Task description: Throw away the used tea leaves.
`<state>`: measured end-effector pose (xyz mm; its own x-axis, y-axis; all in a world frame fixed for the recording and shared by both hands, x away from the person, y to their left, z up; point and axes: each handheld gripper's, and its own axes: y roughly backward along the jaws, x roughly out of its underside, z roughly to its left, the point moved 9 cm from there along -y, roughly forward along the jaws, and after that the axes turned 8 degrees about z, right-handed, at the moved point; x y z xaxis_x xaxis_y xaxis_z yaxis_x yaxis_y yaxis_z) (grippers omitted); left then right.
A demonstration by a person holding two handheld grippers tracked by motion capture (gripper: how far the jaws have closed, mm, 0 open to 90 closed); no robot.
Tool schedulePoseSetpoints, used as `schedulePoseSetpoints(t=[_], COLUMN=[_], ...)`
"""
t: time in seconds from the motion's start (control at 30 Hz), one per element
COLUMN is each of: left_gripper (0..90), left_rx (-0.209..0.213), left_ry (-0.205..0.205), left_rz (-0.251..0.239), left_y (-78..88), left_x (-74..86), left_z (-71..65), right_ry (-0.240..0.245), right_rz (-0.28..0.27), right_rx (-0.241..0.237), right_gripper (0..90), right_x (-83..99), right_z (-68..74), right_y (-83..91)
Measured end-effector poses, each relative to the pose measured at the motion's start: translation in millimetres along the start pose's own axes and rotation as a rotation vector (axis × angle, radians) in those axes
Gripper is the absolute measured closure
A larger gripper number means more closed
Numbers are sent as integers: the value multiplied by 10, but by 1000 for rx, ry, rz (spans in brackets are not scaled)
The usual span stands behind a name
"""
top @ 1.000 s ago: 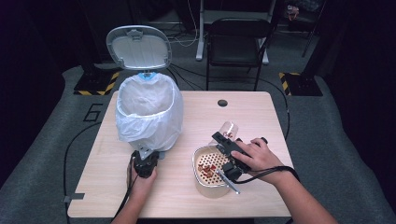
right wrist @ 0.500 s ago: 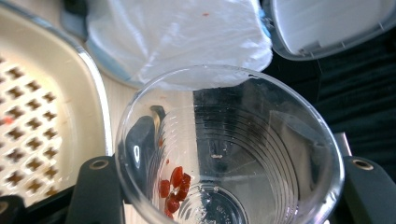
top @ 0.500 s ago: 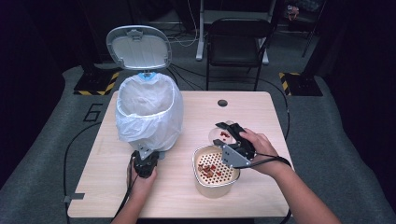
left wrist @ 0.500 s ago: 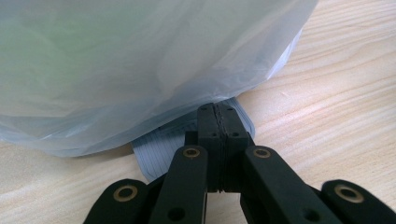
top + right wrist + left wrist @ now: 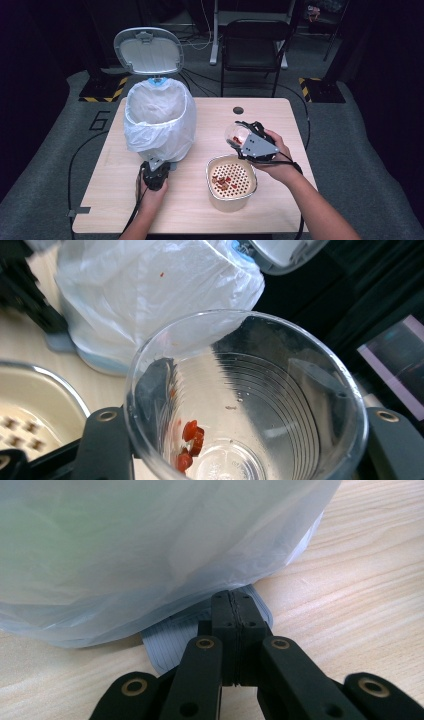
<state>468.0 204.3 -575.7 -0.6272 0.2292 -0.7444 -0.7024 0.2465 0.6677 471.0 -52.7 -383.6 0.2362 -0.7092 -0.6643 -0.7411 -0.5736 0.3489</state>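
1. The right gripper (image 5: 246,141) is clamped on a clear plastic cup (image 5: 235,135), one jaw on either side of its wall. In the right gripper view the clear plastic cup (image 5: 245,400) holds a few red pieces (image 5: 189,440) stuck low on its inner wall.
2. Compared with a second ago, the right gripper has risen and shifted away from the person. The cup was then tipped low at the far rim of the colander; it now hangs above the table (image 5: 280,115), beyond that rim and clear of it.
3. The round cream colander with a perforated floor (image 5: 231,182) stands on the table where it stood before, red pieces (image 5: 222,182) scattered on its holes.
4. The left gripper (image 5: 155,172) has not moved. Its jaws are pressed together, resting on the grey ribbed pedal (image 5: 175,640) at the foot of the bin.
5. The white-bagged pedal bin (image 5: 159,125) stands unchanged, its grey lid (image 5: 148,50) raised upright.
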Motion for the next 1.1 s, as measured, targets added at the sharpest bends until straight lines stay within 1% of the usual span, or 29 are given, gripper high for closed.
schedulePoseSetpoints(t=[0.03,0.07,0.1,0.13,0.17,0.2,0.23,0.27,0.3,0.33,0.4,0.5,0.53,0.57,0.67,0.73,0.77,0.87,0.93,1.1], left_gripper=[897,897,897,897,897,897,897,897,897,897,897,896,897,897,897,897,897,897,897,897], left_rx=[-2,0,-1,-1,-1,-1,1,1,0,1,0,1,1,-1,1,-1,-1,-1,-1,-1], left_ry=[1,0,2,2,3,3,1,1,2,1,1,2,2,3,2,3,2,3,3,2], left_rz=[-3,0,-4,-4,-4,-4,0,0,-1,0,0,-1,-1,-4,-1,-3,-4,-3,-3,-3], left_y=[-2,0,-2,-2,-3,-3,0,0,-1,0,0,-1,-1,-2,-1,-2,-2,-2,-2,-2], left_x=[-2,0,-2,-2,-2,-2,0,0,-1,1,0,0,0,-2,0,-2,-2,-2,-2,-2], left_z=[1,-1,-1,-1,-1,-1,-2,-2,-1,-1,-1,-1,-1,-1,-2,0,0,0,1,0], right_ry=[-71,-85,-124,-124,-199,-199,-254,-254,-275,-326,-381,-439,-439,-470,-520,-531,-522,-524,-536,-542], right_rz=[9,13,19,19,30,30,22,22,23,20,28,64,64,69,72,84,89,99,94,97], right_rx=[-33,-40,-62,-62,-107,-107,-133,-133,-144,-171,-213,-270,-270,-298,-334,-345,-345,-344,-346,-360], right_gripper=[368,368,369,369,370,370,372,372,372,373,373,374,374,374,375,375,375,376,376,377], right_x=[25,33,44,44,63,63,66,66,67,66,70,86,86,86,85,89,90,62,15,-157], right_z=[9,2,15,15,18,18,7,7,1,-13,-17,-14,-14,-24,-14,-4,-8,-26,-54,-161], right_y=[-21,-28,-38,-38,-48,-48,-51,-51,-52,-53,-54,-58,-58,-60,-68,-84,-90,-94,-85,-56])
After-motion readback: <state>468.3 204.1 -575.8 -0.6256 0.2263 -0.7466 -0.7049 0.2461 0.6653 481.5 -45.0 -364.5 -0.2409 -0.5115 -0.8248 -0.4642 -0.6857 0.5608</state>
